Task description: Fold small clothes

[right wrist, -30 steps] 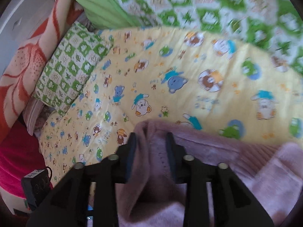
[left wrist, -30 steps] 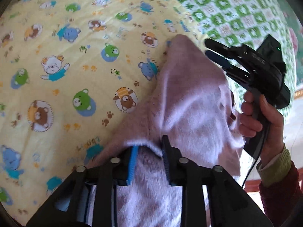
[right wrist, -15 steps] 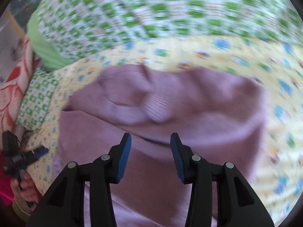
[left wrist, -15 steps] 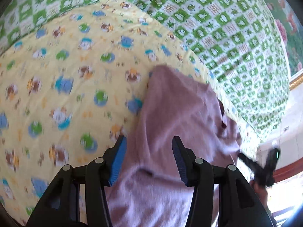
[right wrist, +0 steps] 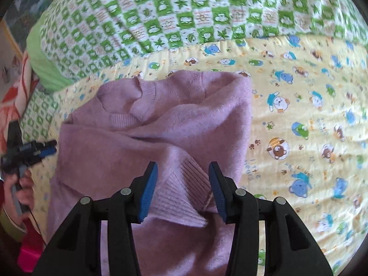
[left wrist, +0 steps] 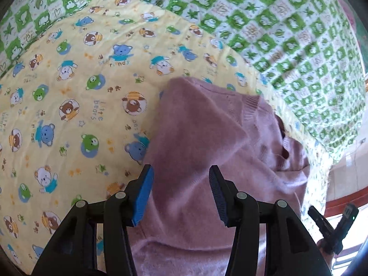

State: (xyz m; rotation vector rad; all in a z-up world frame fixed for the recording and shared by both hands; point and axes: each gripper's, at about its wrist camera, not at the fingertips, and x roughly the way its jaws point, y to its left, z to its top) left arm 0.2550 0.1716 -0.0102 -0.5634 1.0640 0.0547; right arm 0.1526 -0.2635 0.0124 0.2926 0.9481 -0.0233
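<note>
Your left hand-held gripper [left wrist: 180, 195] and right hand-held gripper [right wrist: 182, 192], the right's jaws just opening, both stand half open gripping nothing, hovering over the pink sweater [right wrist: 161, 126] lying partly folded on the bear-print bed quilt [right wrist: 310, 126], presumably released to settle.

You get bright, soft daylight in both views (glare at the left view's lower right), with fisheye-bent, slightly blurred edges.
</note>
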